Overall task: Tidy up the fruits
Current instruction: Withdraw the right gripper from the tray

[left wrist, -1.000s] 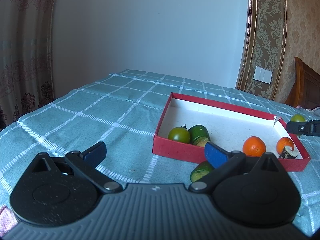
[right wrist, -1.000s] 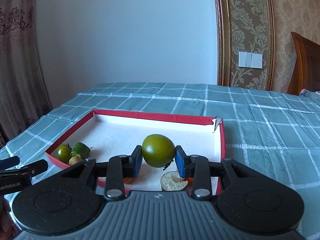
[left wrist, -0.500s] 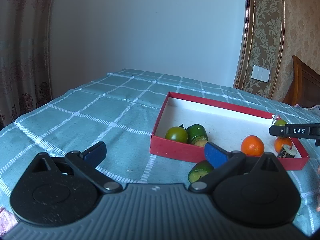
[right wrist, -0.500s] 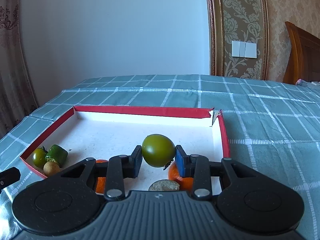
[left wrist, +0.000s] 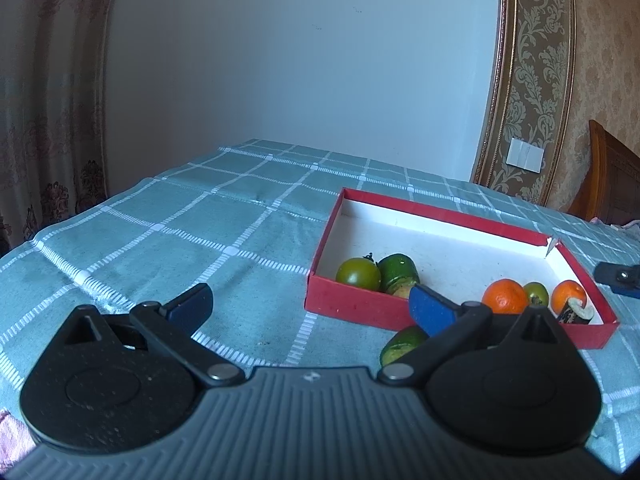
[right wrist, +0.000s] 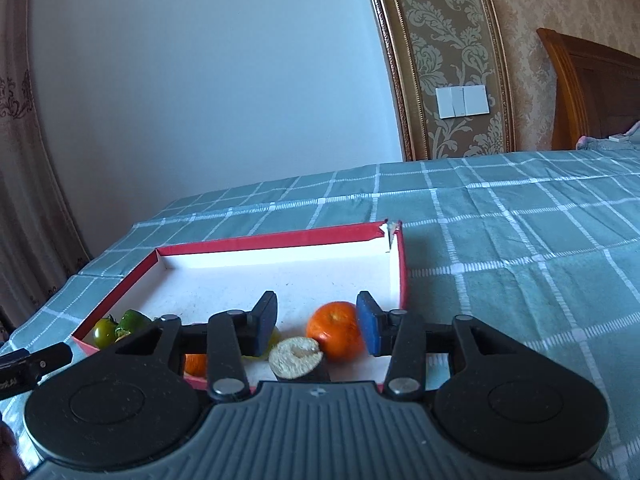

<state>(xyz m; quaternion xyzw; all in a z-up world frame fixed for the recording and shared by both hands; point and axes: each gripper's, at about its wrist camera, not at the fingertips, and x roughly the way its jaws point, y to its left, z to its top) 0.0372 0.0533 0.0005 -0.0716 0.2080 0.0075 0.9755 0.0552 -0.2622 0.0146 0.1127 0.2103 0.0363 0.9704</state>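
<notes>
Teal checked cloth covers the whole table, and on it sits a shallow red cardboard box with a white inside, one far corner torn open. Behind it are a pale wall, a gold patterned wallpaper strip carrying a white wall switch, and a dark wooden headboard at the right. The left gripper hangs low over the cloth just outside the box's near wall, its blue-padded jaws spread wide with nothing between them. The right gripper hovers over the box's near right corner, jaws apart and empty; its tip shows at the right edge of the left wrist view. Inside the box, at the near left corner, a green tomato touches a green cucumber chunk. Toward the near right corner lie two oranges, with a second, smaller green tomato between them and a dark-skinned cut piece with a pale face just beside the right-hand one. In the right wrist view one orange and that cut piece lie below the open jaws. Outside the box, a cut cucumber piece lies on the cloth by the near wall, partly hidden behind the left gripper's right finger.
</notes>
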